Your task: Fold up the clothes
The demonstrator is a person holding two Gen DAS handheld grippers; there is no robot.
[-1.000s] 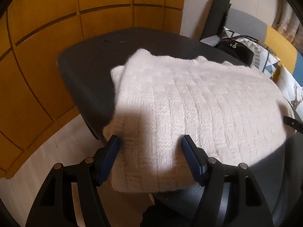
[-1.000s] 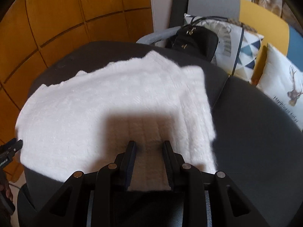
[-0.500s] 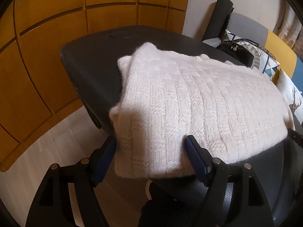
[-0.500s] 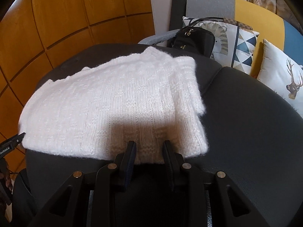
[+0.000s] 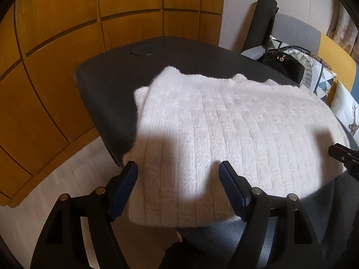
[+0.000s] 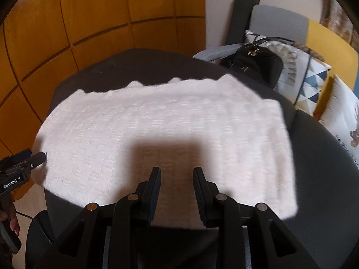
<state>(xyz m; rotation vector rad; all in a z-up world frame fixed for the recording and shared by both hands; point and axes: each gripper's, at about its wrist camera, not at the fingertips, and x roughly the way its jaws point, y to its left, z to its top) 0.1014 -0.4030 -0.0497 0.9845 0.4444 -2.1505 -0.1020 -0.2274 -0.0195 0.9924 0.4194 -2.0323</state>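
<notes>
A white knitted sweater (image 5: 224, 134) lies folded into a rectangle on a dark table (image 5: 107, 89), its near-left corner hanging over the edge. The left gripper (image 5: 178, 177) hovers wide apart, the right gripper (image 6: 176, 179) narrower, neither gripping. Folding looks nearly finished.

Sweater (image 6: 170, 134) motion-blurred, perhaps partly shadowed.

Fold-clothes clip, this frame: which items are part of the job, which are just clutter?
Part of the job:
- white knit sweater, folded flat
- dark table under it
- left tool, open
- right tool, open

Clutter:
- black handbag
- patterned cushions
- rolled dark mat
</notes>
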